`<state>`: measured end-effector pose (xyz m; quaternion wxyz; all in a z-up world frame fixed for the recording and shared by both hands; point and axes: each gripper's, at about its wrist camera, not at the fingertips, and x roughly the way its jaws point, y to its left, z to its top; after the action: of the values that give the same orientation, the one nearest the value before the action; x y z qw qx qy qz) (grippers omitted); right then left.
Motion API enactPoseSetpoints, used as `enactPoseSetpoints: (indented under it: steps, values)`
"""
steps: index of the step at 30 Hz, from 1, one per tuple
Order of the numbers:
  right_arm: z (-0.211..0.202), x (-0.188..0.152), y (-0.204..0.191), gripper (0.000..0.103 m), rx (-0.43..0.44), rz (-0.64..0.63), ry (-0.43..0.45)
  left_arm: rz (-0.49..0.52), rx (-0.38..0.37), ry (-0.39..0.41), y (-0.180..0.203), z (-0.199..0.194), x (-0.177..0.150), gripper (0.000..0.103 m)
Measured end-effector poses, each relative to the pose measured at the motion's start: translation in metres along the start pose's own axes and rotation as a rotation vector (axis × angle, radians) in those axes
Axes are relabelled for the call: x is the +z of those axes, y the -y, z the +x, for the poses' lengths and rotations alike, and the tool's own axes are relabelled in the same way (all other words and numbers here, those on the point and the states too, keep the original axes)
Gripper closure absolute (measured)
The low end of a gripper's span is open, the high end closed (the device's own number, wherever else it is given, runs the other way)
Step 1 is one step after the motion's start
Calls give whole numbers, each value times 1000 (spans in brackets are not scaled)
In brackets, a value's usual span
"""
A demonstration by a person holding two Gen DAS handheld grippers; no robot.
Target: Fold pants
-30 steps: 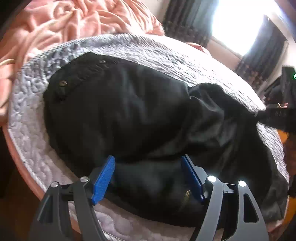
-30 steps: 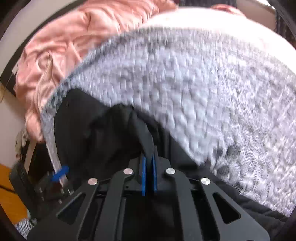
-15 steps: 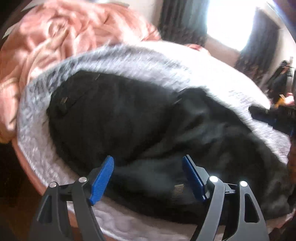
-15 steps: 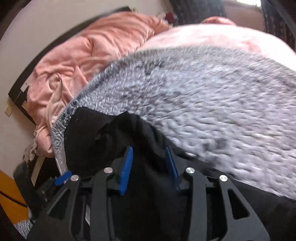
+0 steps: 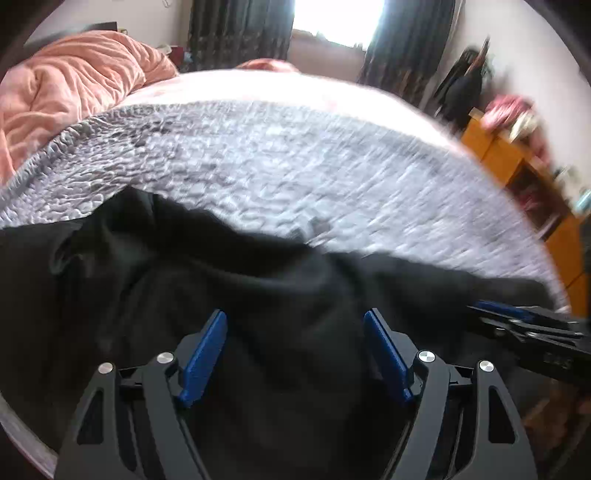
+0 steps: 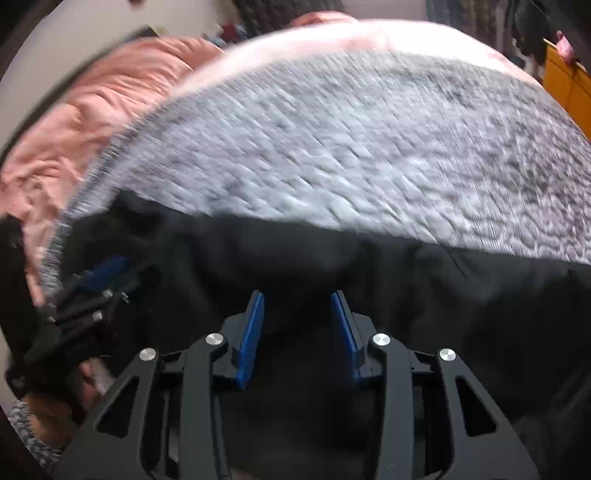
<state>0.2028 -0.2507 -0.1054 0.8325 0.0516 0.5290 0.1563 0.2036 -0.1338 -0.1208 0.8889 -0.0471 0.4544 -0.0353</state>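
Black pants [image 5: 258, 273] lie rumpled along the near edge of a bed, on a grey quilted blanket [image 5: 295, 166]. My left gripper [image 5: 295, 315] hovers over the dark cloth with its blue pads wide apart and nothing pinched between them. My right gripper [image 6: 298, 295] stands open over the pants [image 6: 406, 280] too, pads apart and clear of the fabric. Each gripper shows in the other's view: the right gripper [image 5: 524, 325] at the right edge, the left gripper [image 6: 92, 291] at the left edge. Both views are blurred by motion.
A crumpled pink duvet [image 5: 66, 88] lies at the back left of the bed. An orange cabinet [image 5: 517, 158] with clutter on top stands to the right. Dark curtains [image 5: 236, 33] flank a bright window behind. The grey blanket [image 6: 351, 147] stretches beyond the pants.
My right gripper was shut on a fold of the pants and has opened and let it go. Both grippers have swung sideways along the pants, and the waistband has left the left view.
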Motion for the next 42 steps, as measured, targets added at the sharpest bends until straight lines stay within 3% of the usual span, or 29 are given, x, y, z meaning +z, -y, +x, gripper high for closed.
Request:
enactPoseSetpoints:
  steps: [1, 4, 9, 13, 17, 19, 21, 23, 27, 31, 36, 39, 42]
  values:
    - [11, 0, 6, 70, 1, 7, -14, -4, 18, -26, -4, 11, 0, 20]
    - [27, 0, 17, 72, 31, 31, -23, -9, 41, -67, -5, 26, -5, 14]
    - [-14, -9, 36, 68, 104, 56, 61, 6, 42, -26, 7, 3, -7, 18]
    - [-60, -23, 78, 64, 23, 123, 138, 39, -12, 23, 34, -22, -11, 18]
    - [-76, -37, 132, 63, -74, 207, 136, 100, -79, 18, 76, -19, -16, 17]
    - [-72, -42, 151, 63, -84, 245, 126, 109, -73, -5, 87, -7, -17, 17]
    - [-60, -44, 163, 63, -99, 261, 100, 111, -3, -38, 93, 12, -18, 17]
    - [-45, -43, 169, 65, -100, 260, 75, 128, 57, -62, 94, 28, -19, 16]
    - [-41, -39, 168, 64, -113, 204, 54, 131, 72, -82, 94, 34, -17, 15]
    - [-75, -45, 179, 64, -80, 225, 119, 101, -1, -60, 102, 11, -15, 16]
    - [-107, -66, 195, 60, -170, 248, 152, 122, -108, -42, 139, -6, -25, 16]
    - [-105, -83, 204, 58, -200, 262, 127, 159, -108, -51, 160, 1, -31, 16]
    - [-89, -93, 215, 58, -189, 280, 91, 144, -76, -133, 162, 30, -35, 16]
